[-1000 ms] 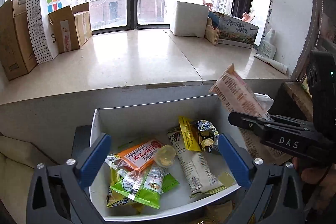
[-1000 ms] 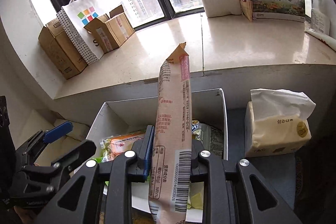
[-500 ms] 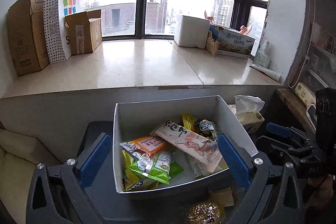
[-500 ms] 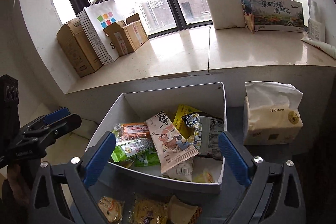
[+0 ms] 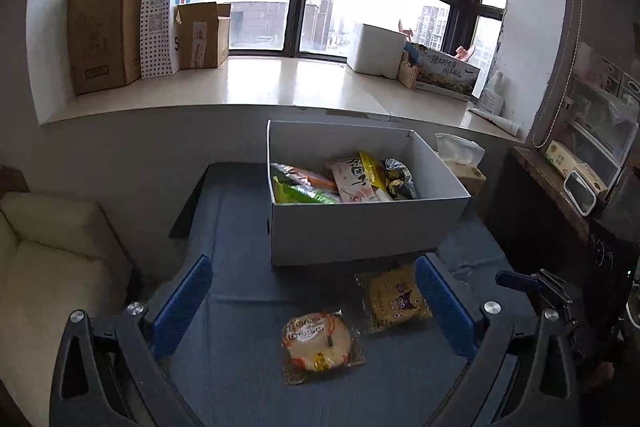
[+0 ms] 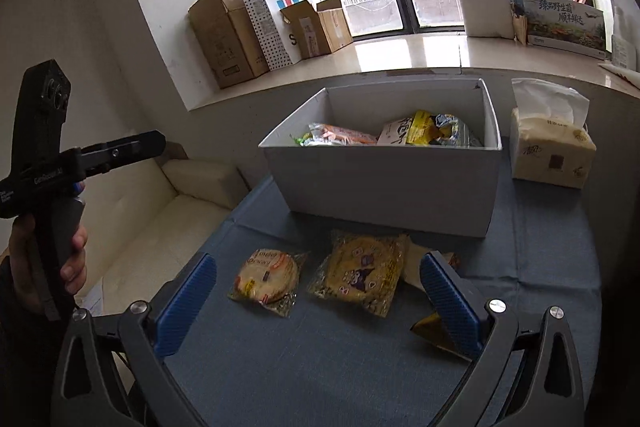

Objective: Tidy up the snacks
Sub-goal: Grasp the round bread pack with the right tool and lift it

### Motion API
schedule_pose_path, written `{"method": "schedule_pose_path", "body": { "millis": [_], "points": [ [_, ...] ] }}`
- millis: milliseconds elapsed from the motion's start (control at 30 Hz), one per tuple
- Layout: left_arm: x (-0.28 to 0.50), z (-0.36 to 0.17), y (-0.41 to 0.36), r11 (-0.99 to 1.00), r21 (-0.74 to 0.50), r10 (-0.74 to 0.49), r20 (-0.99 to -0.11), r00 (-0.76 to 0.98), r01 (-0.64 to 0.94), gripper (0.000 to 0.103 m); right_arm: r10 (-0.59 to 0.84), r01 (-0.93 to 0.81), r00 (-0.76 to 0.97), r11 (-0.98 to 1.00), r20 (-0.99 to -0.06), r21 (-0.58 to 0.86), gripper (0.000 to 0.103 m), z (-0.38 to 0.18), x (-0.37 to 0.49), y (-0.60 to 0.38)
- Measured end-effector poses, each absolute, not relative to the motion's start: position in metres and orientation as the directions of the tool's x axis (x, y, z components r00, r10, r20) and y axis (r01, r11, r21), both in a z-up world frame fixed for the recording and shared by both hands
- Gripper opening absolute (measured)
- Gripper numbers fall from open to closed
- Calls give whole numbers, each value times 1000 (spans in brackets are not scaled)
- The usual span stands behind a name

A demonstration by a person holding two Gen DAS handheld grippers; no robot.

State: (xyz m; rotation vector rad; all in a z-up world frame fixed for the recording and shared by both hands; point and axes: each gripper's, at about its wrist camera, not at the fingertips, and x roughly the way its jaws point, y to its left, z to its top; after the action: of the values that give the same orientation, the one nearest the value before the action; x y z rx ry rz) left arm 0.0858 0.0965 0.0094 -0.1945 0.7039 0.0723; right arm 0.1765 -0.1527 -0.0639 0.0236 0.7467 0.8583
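A white box point(image 5: 360, 227) point(image 6: 384, 183) on the blue table holds several snack packets, with a long pink packet point(image 5: 354, 181) on top. In front of it lie a round orange-labelled cake packet point(image 5: 320, 345) point(image 6: 267, 279) and a yellow cartoon biscuit packet point(image 5: 394, 297) point(image 6: 360, 273). A gold wrapper point(image 6: 432, 333) lies by my right gripper's right finger. My left gripper point(image 5: 316, 301) is open and empty above the two packets. My right gripper point(image 6: 318, 293) is open and empty, also over them. The left gripper also shows at the left of the right wrist view point(image 6: 120, 151).
A tissue pack point(image 6: 550, 151) stands right of the box. A cream sofa point(image 5: 52, 267) is left of the table. The windowsill behind carries cardboard boxes point(image 5: 104, 27), a dotted paper bag point(image 5: 164, 11) and a white box point(image 5: 374, 49). A shelf point(image 5: 576, 179) is at right.
My right gripper opened and dropped the long pink packet into the box. Both grippers then pulled back and away from the box, so the packets on the table came into view.
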Motion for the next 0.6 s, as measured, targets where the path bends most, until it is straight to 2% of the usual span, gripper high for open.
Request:
{"method": "schedule_pose_path", "body": {
  "millis": [100,200,333,500,600],
  "points": [
    [63,-10,96,980,-139,12,-668,744,-141,103,675,-698,357,652,-646,296,103,-95,160,-127],
    [47,-26,99,978,-75,89,-688,720,-192,103,625,-765,318,613,-712,197,103,-117,149,-88],
    [29,-37,109,971,-143,37,-699,714,-190,103,561,-829,322,557,-763,60,103,-135,146,-40],
    [11,-41,111,970,-149,31,-702,711,-191,103,523,-824,288,562,-802,70,103,-154,163,-2],
    [8,-43,111,972,-140,37,-700,713,-188,103,461,-800,320,599,-827,25,103,-163,175,13]
  ]
}}
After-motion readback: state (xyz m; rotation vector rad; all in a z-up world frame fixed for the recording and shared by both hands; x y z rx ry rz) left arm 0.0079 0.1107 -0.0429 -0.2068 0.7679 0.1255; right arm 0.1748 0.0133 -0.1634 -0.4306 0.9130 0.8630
